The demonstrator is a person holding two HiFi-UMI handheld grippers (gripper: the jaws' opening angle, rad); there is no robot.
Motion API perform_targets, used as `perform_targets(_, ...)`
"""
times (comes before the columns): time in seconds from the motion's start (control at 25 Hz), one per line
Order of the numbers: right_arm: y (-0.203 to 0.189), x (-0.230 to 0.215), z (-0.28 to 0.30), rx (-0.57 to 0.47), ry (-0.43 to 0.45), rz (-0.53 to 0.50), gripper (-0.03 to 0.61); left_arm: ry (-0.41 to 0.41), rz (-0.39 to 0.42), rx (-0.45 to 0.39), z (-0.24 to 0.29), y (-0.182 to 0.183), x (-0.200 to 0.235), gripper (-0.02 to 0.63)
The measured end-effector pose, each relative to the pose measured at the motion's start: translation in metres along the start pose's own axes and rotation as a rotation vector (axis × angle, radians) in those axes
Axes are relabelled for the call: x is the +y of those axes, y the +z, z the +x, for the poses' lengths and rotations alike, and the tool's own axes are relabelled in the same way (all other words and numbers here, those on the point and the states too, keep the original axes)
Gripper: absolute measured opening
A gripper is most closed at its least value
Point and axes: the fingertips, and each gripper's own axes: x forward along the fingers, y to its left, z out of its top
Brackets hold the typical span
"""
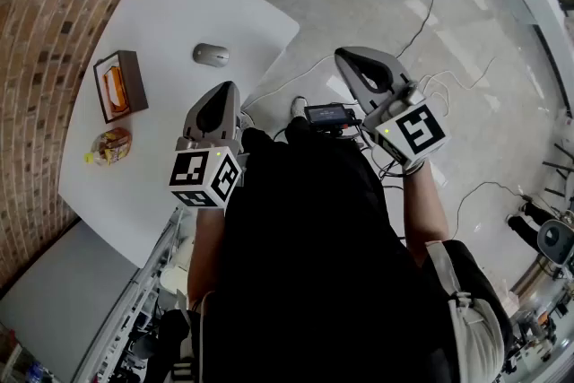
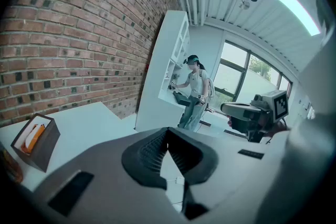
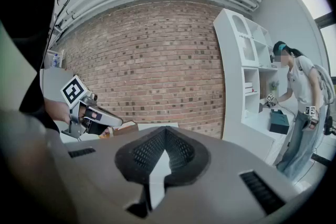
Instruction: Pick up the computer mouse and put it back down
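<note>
The grey computer mouse (image 1: 211,55) lies on the white table (image 1: 179,4), towards its far side, with nothing touching it. My left gripper (image 1: 221,99) hovers over the table's near right part, a short way short of the mouse; its jaws meet at the tips and hold nothing (image 2: 168,132). My right gripper (image 1: 352,64) hangs off the table, above the floor, and is also shut and empty (image 3: 166,135). Neither gripper view shows the mouse. Each gripper appears in the other's view: the right gripper (image 2: 252,113), the left gripper (image 3: 92,113).
A brown open box (image 1: 119,85) with something orange inside and a snack bag (image 1: 112,145) sit on the table's left part. A brick wall (image 1: 54,4) borders the table. Cables (image 1: 430,13) trail over the floor. A person (image 3: 302,113) stands at white shelves.
</note>
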Motion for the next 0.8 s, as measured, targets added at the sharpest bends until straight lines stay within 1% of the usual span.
perform_targets(0.24, 0.000, -0.006, -0.007, -0.007, -0.016, 0.005, 0.015, -0.009, 0.022, 0.004, 0.007, 0.000, -0.004, 0.014)
perform_targets(0.4, 0.002, -0.003, -0.010, -0.021, -0.001, 0.008, 0.015, -0.011, 0.036, 0.015, 0.010, -0.001, -0.005, 0.014)
perform_targets(0.64, -0.001, -0.012, -0.013, -0.030, -0.031, 0.095, 0.015, -0.007, 0.077, 0.040, 0.015, -0.003, -0.004, 0.015)
perform_targets(0.8, -0.001, -0.011, -0.013, -0.032, -0.053, 0.128, 0.015, -0.016, 0.100, 0.063, 0.013, -0.005, 0.002, 0.015)
